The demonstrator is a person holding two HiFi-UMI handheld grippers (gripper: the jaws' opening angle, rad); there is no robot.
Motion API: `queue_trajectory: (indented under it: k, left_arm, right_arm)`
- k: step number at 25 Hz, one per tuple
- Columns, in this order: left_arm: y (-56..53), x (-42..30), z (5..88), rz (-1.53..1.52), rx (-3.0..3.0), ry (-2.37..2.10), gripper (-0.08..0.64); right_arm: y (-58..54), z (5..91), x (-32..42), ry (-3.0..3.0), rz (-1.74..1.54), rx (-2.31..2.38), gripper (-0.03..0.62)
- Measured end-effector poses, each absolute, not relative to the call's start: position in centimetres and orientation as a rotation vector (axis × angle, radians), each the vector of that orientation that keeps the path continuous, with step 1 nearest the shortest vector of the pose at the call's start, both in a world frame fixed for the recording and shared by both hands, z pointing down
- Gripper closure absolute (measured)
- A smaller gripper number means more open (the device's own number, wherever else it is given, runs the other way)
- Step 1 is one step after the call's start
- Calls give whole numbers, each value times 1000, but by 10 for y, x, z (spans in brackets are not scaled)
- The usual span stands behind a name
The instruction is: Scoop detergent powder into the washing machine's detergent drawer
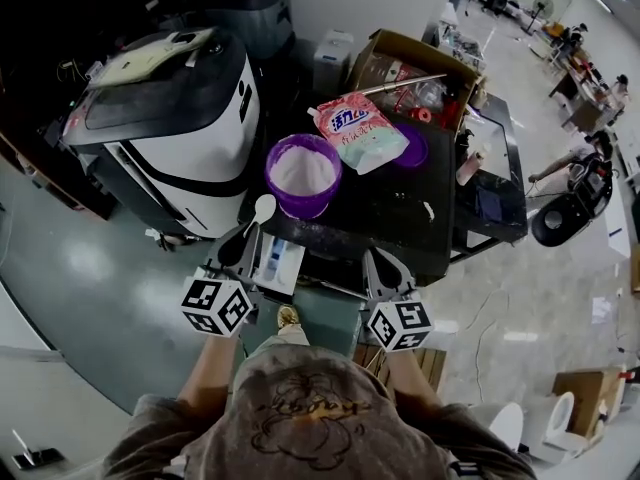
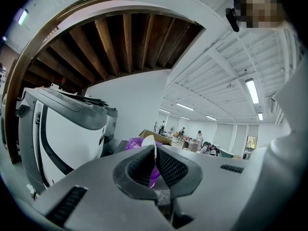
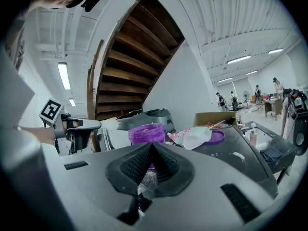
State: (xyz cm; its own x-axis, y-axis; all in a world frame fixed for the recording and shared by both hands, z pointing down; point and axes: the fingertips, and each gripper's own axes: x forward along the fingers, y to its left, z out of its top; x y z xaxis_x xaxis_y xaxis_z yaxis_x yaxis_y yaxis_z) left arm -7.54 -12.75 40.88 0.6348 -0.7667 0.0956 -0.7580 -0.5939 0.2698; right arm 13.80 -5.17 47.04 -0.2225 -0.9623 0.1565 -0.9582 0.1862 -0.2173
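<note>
Near the purple tub (image 1: 292,205), left gripper (image 1: 234,250) clamps a white spoon (image 1: 263,208); right gripper (image 1: 384,270) sits closed, empty.

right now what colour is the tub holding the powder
The tub is purple, with white powder inside. It shows best in the head view.

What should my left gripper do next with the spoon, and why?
Probably dip the spoon forward into the purple tub. The left gripper is shut on its handle, its bowl looks empty and sits just short of the tub's rim, and the white powder lies uncovered.
</note>
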Motion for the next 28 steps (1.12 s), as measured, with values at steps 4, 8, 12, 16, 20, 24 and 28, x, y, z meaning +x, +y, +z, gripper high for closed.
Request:
queue_trajectory:
  k: [4, 8, 12, 16, 20, 24, 28]
  left_arm:
    - [-158, -74, 405, -68, 2578, -1211, 535]
    - [-185, -69, 405, -65, 2598, -1173, 535]
    - [-207, -67, 406, -58, 2605, -1131, 535]
    - [-225, -66, 408, -52, 2614, -1086, 535]
    - [-239, -63, 407, -48, 2633, -1050, 535]
    - [-250, -54, 406, -14, 2667, -1015, 535]
    - [-259, -44, 402, 13, 2689, -1003, 535]
  right_arm:
    - [-75, 472, 138, 2393, -424, -1972, 591]
    - [-97, 472, 136, 2390, -418, -1987, 591]
    - [-116, 471, 133, 2378, -424, -2011, 591]
    - [-130, 470, 131, 2356, -425, -2038, 591]
    - [-140, 467, 130, 2332, -419, -2061, 591]
    - [-146, 467, 135, 2330, -420, -2068, 591]
    - [-152, 467, 141, 2343, -427, -2047, 591]
